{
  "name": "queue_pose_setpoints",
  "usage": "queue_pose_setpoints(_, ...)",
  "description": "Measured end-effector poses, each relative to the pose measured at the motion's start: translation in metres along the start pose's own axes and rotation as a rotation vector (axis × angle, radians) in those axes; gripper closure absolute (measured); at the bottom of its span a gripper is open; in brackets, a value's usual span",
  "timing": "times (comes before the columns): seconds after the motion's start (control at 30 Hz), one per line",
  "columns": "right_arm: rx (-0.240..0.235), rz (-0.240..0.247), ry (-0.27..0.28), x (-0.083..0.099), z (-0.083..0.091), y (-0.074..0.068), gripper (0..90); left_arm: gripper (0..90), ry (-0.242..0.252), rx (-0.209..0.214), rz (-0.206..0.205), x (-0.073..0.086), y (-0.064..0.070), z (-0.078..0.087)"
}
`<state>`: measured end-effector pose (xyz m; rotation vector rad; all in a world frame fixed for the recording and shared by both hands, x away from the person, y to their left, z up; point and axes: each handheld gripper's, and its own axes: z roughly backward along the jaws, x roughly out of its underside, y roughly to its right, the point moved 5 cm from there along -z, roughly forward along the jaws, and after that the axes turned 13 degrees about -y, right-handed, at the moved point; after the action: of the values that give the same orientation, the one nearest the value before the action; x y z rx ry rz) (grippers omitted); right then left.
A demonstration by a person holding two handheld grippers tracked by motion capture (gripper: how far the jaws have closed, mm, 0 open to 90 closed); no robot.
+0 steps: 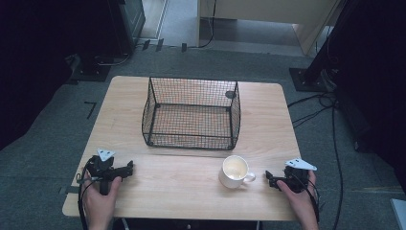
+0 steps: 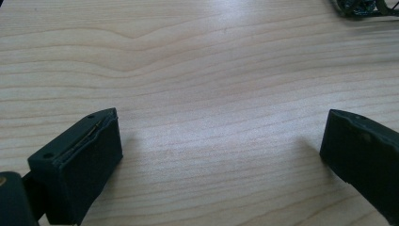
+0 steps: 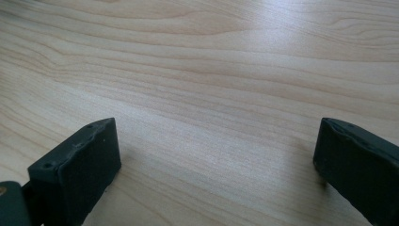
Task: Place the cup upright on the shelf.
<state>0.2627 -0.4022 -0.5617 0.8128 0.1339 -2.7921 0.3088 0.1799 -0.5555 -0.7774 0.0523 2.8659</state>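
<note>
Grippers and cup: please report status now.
Left gripper open, right gripper open, both empty. Cup upright before basket. Nothing between.

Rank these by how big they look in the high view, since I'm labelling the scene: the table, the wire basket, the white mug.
1. Table, by far the largest.
2. Wire basket, covering much of the table's middle.
3. White mug, clearly the smallest, though it stands nearer the camera than the basket.

On the light wooden table point(image 1: 191, 187) we see a black wire mesh basket point(image 1: 191, 113) toward the far middle. A white ceramic mug point(image 1: 235, 171) stands just before the basket's right front corner, between our tongs.
</note>
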Motion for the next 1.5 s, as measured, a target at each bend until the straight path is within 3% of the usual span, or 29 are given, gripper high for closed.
queue_pose_setpoints(0.83, 0.023, -0.042, -0.001, 0.0044, 0.0029, -0.0014, 0.8, 0.0, 0.000, 0.000, 0.000, 0.0000, 0.0000, 0.0000)
queue_pose_setpoints(0.97, 0.025, -0.049, 0.010, 0.0046, 0.0039, -0.0009, 4.4, 0.0, 0.000, 0.000, 0.000, 0.0000, 0.0000, 0.0000)
queue_pose_setpoints(1.5, 0.029, -0.045, 0.032, 0.0031, 0.0097, -0.0027, 6.8, 0.0, 0.000, 0.000, 0.000, -0.0001, 0.0000, 0.0000)
